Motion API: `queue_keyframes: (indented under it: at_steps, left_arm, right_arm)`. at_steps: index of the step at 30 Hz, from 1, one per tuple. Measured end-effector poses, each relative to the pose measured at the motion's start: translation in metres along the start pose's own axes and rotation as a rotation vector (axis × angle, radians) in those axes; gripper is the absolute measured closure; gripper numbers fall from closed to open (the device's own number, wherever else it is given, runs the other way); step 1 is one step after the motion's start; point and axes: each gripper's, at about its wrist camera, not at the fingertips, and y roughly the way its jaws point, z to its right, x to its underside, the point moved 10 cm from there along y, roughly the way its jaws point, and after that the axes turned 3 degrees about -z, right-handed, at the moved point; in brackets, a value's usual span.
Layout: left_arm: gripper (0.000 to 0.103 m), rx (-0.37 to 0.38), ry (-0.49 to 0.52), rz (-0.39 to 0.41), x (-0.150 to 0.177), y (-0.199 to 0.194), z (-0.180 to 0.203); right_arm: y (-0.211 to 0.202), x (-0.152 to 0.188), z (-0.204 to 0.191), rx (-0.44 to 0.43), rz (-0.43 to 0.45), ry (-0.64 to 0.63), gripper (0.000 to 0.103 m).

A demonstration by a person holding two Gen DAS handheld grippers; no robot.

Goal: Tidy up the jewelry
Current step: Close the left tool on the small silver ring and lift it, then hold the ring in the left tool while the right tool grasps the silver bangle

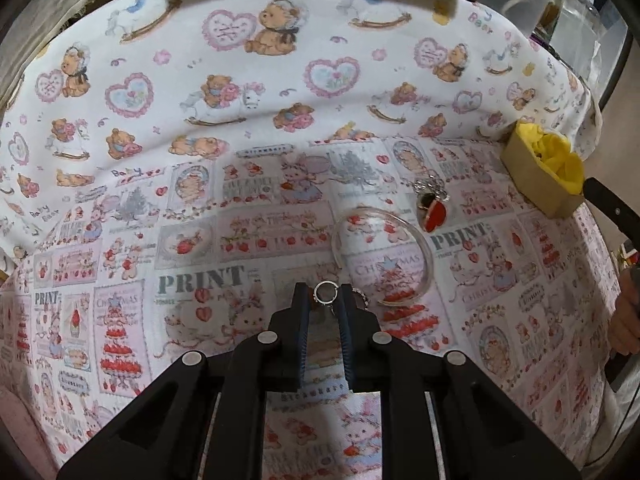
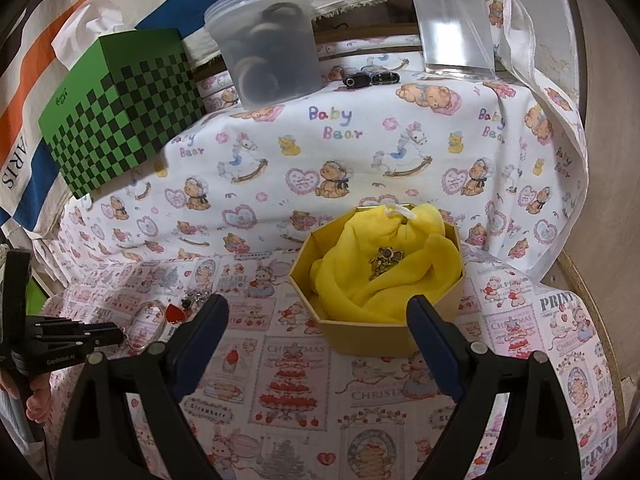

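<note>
Two grippers, left gripper (image 1: 327, 300) pinching thin silver ring (image 1: 327, 292), right gripper (image 2: 318, 312) spread before octagonal box (image 2: 384, 326).

One octagonal box (image 2: 380, 322), one clear bangle (image 1: 382, 256), one silver ring (image 1: 326, 293), one red heart charm (image 1: 434, 216), one green tissue box (image 2: 120, 112), two clear tubs (image 2: 272, 40).

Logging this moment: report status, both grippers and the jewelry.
Left gripper shut on small silver ring. Right gripper open, empty, facing yellow-lined box. Clear bangle and red heart charm on cloth.

Printed tablecloth (image 2: 360, 140) — checkered tissue box (image 2: 120, 112)
</note>
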Motion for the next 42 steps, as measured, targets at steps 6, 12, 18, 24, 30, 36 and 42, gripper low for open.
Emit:
queue_keyframes:
  at_steps: [6, 12, 18, 24, 30, 36, 42]
  left_arm:
    - [0.091, -0.033, -0.068, 0.02, -0.005, -0.004, -0.024]
    - [0.093, -0.041, -0.13, 0.046, -0.007, -0.013, -0.043]
    - [0.094, -0.055, -0.187, 0.044, -0.008, -0.013, -0.064]
    - [0.09, -0.002, -0.199, 0.079, -0.009, -0.029, -0.064]
    - [0.089, 0.029, -0.263, 0.047, -0.006, -0.019, -0.062]
    - [0.094, 0.002, -0.264, 0.035, -0.006, -0.014, -0.058]
    - [0.094, 0.047, -0.302, 0.076, -0.012, -0.027, -0.066]
  right_arm:
    - [0.0, 0.0, 0.002, 0.006, -0.002, 0.004, 0.013]
    - [0.0, 0.0, 0.002, 0.012, -0.004, 0.003, 0.013]
    - [0.0, 0.0, 0.002, 0.011, -0.004, 0.002, 0.013]
    - [0.0, 0.001, 0.002, 0.014, -0.003, 0.001, 0.013]
    - [0.001, 0.002, 0.002, 0.023, -0.004, -0.006, 0.013]
    - [0.001, 0.002, 0.002, 0.023, -0.006, -0.008, 0.013]
    - [0.001, 0.002, 0.003, 0.025, -0.007, -0.006, 0.013]
